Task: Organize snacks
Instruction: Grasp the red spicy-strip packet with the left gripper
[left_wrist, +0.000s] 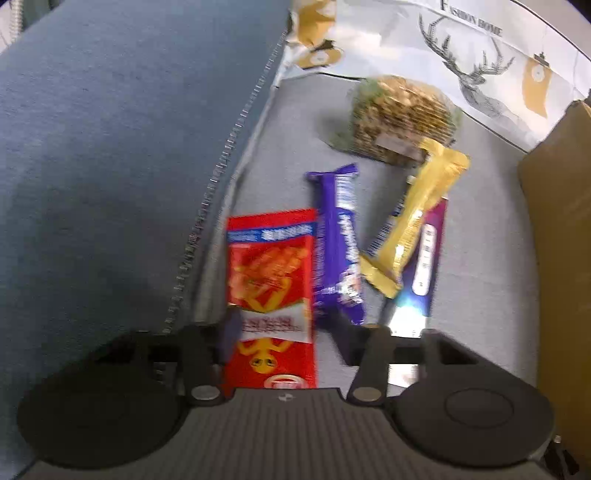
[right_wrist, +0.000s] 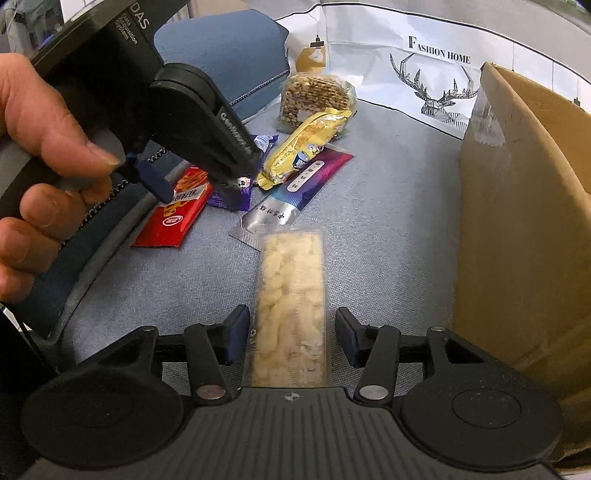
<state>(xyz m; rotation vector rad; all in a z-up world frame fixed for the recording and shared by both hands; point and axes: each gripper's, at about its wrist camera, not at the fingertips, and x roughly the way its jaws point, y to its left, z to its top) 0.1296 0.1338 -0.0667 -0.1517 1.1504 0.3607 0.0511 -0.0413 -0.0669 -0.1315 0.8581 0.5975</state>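
Note:
My left gripper (left_wrist: 286, 328) (right_wrist: 197, 184) points down over a red snack packet (left_wrist: 271, 266) (right_wrist: 173, 214) lying flat on the grey fabric seat (right_wrist: 388, 240). One finger touches the packet's edge and the other rests on the end of a purple bar wrapper (left_wrist: 338, 236) (right_wrist: 231, 195), so the jaws straddle the packet without pinching it. My right gripper (right_wrist: 291, 332) stands open around a clear packet of pale snacks (right_wrist: 291, 302), with a gap at each pad. A yellow wrapper (left_wrist: 417, 218) (right_wrist: 306, 144) lies across a purple and silver sachet (left_wrist: 421, 273) (right_wrist: 295, 188).
A bag of wafers (left_wrist: 399, 114) (right_wrist: 314, 96) sits at the back. A cardboard box (left_wrist: 561, 240) (right_wrist: 517, 221) stands on the right. A blue cushion (left_wrist: 110, 147) (right_wrist: 229, 48) rises on the left, and a white deer-print cloth (left_wrist: 476, 62) (right_wrist: 436, 85) lies behind. A person's hand (right_wrist: 44, 147) holds the left gripper.

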